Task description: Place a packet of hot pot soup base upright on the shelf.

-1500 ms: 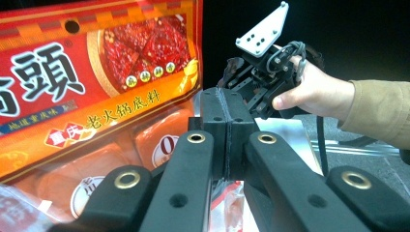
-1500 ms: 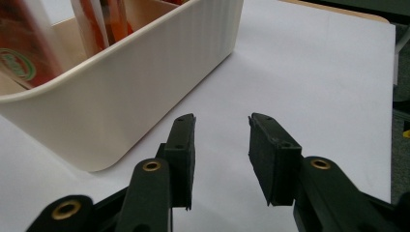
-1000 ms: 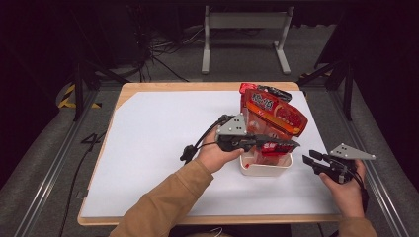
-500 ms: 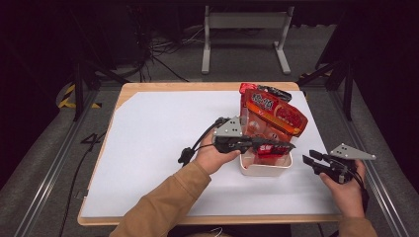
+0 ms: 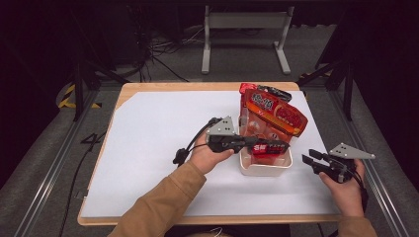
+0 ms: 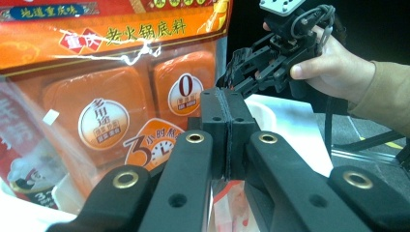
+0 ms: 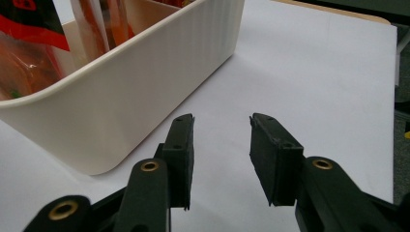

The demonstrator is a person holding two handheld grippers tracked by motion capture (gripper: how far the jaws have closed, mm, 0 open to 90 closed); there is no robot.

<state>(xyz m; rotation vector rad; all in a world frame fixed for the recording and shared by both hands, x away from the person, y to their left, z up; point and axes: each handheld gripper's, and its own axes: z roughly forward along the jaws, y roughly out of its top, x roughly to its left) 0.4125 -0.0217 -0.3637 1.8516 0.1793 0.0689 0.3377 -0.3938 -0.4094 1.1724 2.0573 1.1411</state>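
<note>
At the table's near edge, a person's right gripper [image 5: 312,160] is hovering just beside a white tub [image 5: 266,168], its jaws spread with nothing between them. Farther in, the left gripper [image 5: 281,146] is reaching over the tub, its jaws pressed together on the top edge of a small red packet [image 5: 262,150] standing in the tub. Behind it, a large orange bag [image 5: 272,116] is leaning upright at the tub's far side.

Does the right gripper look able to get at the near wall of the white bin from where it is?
Probably yes: the right gripper has its jaws open toward the white bin, with only bare table sheet between them.
</note>
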